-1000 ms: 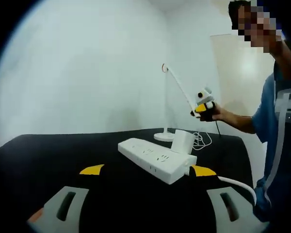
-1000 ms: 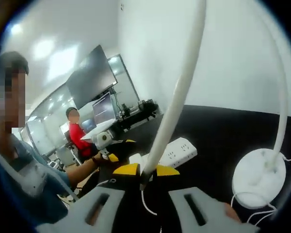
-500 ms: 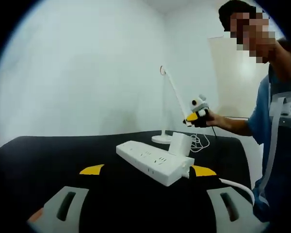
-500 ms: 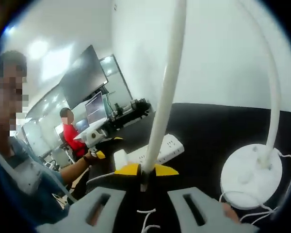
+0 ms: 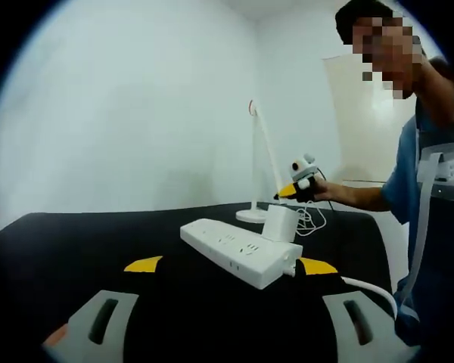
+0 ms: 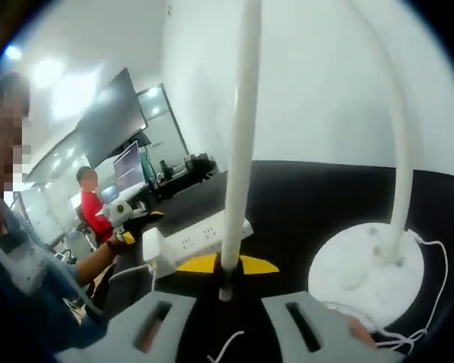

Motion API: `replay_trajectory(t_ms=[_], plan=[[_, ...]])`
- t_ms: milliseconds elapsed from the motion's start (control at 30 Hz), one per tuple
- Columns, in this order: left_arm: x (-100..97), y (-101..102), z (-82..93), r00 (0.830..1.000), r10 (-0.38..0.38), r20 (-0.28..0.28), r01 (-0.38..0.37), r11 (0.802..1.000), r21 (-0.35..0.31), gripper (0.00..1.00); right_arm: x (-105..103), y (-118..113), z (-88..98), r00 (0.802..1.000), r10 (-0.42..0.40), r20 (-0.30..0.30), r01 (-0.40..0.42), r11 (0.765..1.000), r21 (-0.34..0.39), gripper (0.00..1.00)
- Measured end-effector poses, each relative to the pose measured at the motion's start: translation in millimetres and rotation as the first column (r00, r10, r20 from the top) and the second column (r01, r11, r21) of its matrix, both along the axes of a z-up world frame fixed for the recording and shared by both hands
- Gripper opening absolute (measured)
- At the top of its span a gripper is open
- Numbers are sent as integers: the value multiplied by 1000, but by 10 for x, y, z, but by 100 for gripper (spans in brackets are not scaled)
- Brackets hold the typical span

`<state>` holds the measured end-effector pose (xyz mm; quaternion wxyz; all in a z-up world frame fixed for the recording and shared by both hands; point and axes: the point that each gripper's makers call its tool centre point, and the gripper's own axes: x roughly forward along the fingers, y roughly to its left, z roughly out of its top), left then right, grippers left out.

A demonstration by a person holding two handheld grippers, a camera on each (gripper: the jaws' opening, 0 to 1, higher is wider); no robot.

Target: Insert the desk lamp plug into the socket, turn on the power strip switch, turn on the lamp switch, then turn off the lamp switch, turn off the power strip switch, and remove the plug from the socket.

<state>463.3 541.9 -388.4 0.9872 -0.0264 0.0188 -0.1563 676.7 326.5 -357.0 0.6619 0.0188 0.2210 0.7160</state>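
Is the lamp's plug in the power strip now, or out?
In: the white plug stands upright on the power strip, seated at its near end.

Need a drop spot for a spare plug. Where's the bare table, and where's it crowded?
Free: the black table left of the power strip, out to its edge. Crowded: behind the strip, where the plug, coiled cord, lamp base and right gripper cluster.

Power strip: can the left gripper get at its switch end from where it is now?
Probably yes. The power strip lies just ahead of the left gripper, with bare black table between. The plugged adapter and the right gripper at the lamp arm sit farther back.
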Motion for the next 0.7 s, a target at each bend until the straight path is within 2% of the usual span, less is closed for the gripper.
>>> replay_trajectory(t_ms=[100, 200, 700], plan=[[3, -3, -6, 1000, 1, -3, -1, 1000, 1, 66, -13, 7, -27, 1000, 3, 15, -3, 1000, -4, 11], [6, -1, -21, 1000, 0, -11, 0, 1000, 7, 66, 8, 14, -38, 1000, 4, 6, -4, 1000, 0, 10], [-8, 5, -37, 1000, 17, -23, -17, 1000, 13, 65, 228, -5, -129, 999, -8, 41, 9, 1000, -21, 10]])
